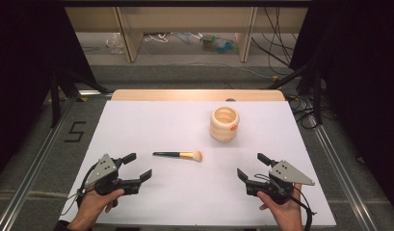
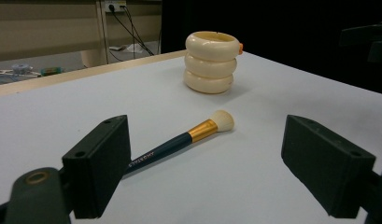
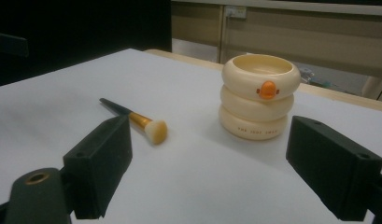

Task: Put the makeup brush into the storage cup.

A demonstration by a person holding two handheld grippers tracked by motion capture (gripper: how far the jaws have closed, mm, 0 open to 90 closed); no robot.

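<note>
A makeup brush [image 1: 179, 155] with a dark handle, gold ferrule and pale bristles lies flat near the middle of the white table [image 1: 151, 120]. A cream ringed cup [image 1: 224, 124] with an orange beak mark stands upright behind it to the right. My left gripper [image 1: 138, 167] rests open at the front left, aimed at the brush [image 2: 179, 142] and cup [image 2: 211, 62]. At the front right my right gripper [image 1: 252, 167] is open too, facing the cup [image 3: 259, 102] and the brush [image 3: 137, 119]. Both hold nothing.
The table's wooden back edge [image 1: 197, 95] borders a floor with cables and shelf legs [image 1: 129, 45]. Metal rails [image 1: 339, 168] run along both sides of the table. A "5" mark [image 1: 75, 131] sits on the floor at left.
</note>
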